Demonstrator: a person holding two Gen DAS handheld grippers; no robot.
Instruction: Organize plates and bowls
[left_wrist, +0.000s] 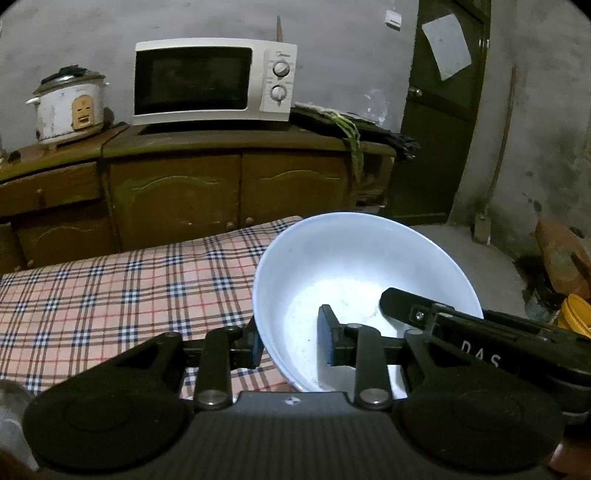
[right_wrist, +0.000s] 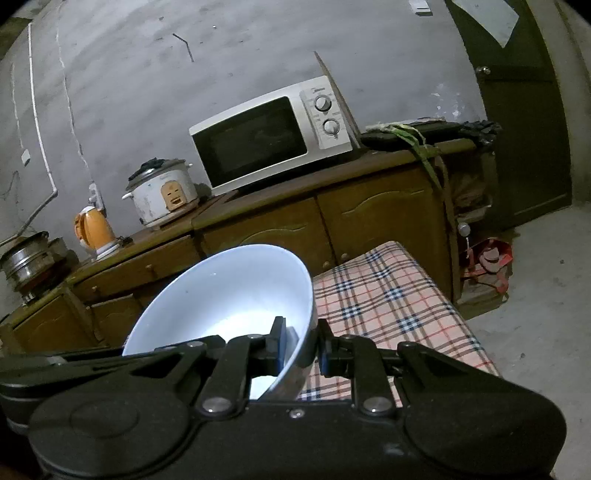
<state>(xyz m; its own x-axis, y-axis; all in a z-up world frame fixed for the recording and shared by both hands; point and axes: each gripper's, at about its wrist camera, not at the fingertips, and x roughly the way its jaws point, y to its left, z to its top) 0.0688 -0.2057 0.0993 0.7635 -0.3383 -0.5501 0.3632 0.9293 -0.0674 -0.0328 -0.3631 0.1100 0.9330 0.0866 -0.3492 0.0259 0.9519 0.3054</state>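
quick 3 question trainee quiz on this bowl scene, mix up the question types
1. True or false: the left gripper and the right gripper each clamp the wall of the same round white ceramic bowl, one finger inside and one outside.
2. Which stands nearest the white microwave oven on the brown wooden cabinet? A) white rice cooker B) orange electric kettle C) steel pot
3. Fill in: the table below the bowl has a ____ cloth.

Key: 1 true; 2 A; 3 checked (plaid).
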